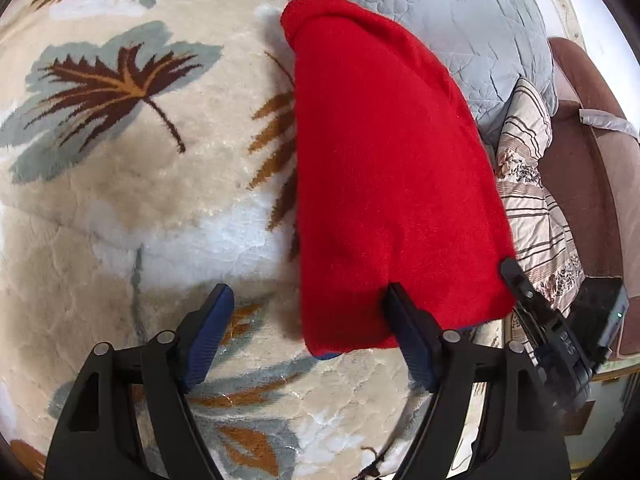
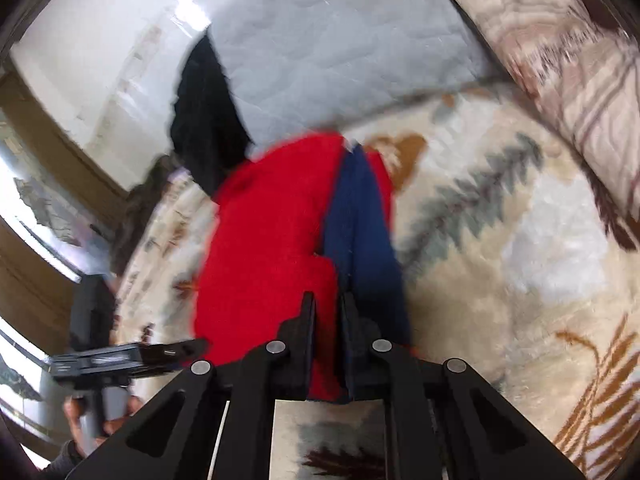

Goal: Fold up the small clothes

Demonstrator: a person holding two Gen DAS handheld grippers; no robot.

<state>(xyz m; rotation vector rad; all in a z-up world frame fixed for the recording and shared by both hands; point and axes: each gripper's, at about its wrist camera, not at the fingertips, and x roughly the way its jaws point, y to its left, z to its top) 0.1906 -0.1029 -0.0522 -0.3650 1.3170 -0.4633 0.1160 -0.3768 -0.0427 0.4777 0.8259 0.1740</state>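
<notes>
A red knitted garment [image 1: 384, 168] with a navy blue part lies folded on a cream leaf-patterned blanket [image 1: 140, 200]. My left gripper [image 1: 308, 300] is open and empty at the garment's near edge; its right finger [image 1: 404, 320] touches the red cloth. My right gripper [image 1: 516, 280] shows at the garment's near right corner. In the right wrist view, which is blurred, my right gripper [image 2: 328, 304] is shut on the red garment [image 2: 272, 248], with the navy blue part [image 2: 360, 224] hanging beside the fingers. The left gripper [image 2: 160, 352] shows at lower left.
A grey quilted cover [image 1: 460, 24] lies behind the garment, with a striped pillow [image 1: 532, 200] and a brown sofa [image 1: 592, 152] to the right. A black cloth [image 2: 204, 120] lies on the grey quilt [image 2: 340, 40].
</notes>
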